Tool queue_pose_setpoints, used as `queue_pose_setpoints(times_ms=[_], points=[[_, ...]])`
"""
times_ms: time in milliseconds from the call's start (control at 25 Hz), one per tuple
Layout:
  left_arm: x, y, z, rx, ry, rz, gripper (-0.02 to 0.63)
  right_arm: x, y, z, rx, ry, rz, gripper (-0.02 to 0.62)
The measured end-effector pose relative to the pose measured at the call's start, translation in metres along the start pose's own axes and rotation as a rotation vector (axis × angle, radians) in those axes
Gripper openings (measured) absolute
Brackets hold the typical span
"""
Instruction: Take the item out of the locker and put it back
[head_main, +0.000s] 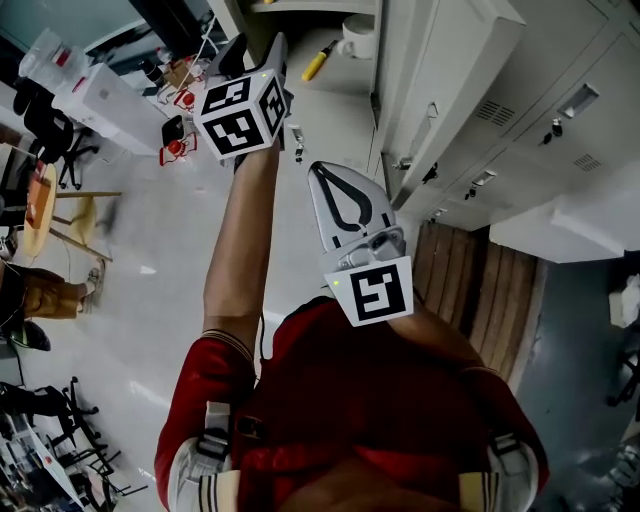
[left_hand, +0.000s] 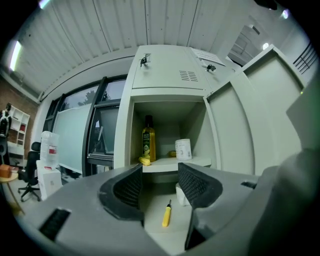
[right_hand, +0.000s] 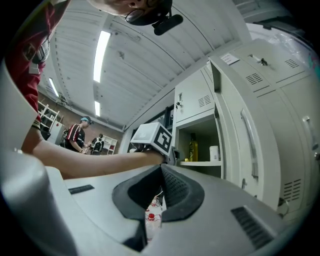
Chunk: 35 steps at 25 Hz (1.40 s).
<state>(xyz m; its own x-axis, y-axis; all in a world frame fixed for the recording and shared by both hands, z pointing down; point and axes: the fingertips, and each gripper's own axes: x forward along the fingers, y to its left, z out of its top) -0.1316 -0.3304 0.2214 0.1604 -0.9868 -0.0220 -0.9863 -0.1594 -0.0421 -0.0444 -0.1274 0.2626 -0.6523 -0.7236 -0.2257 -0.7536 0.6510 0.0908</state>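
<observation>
left gripper: jaws wide apart and empty, pointed at the open locker. on the locker's shelf stand a yellow bottle and, to its right and apart from it, a white tub; a small yellow object lies at the shelf's front edge, just beside the bottle. a yellow screwdriver lies on the compartment floor below. right gripper: jaws pressed together on nothing, held back near the person's chest.

A wooden pallet lies on the floor to the right of the right tool. Far left of the left tool, a black office chair stands beside white boxes.
</observation>
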Motion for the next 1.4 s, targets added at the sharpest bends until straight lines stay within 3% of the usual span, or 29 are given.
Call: queue_pose_setpoints(times_ms=[560, 880, 1400], points=[[0.076, 0.015, 0.008, 0.041, 0.043, 0.029, 0.202, 0.022, -0.008, -0.013, -0.045, 0.031, -0.009, -0.003], [0.106, 0.027, 0.000, 0.012, 0.074, 0.053, 0.202, 0.029, -0.013, -0.025, -0.117, 0.091, 0.027, -0.003], [0.131, 0.038, -0.003, 0.004, 0.098, 0.077, 0.202, 0.039, -0.018, -0.031, -0.108, 0.091, 0.036, -0.003]])
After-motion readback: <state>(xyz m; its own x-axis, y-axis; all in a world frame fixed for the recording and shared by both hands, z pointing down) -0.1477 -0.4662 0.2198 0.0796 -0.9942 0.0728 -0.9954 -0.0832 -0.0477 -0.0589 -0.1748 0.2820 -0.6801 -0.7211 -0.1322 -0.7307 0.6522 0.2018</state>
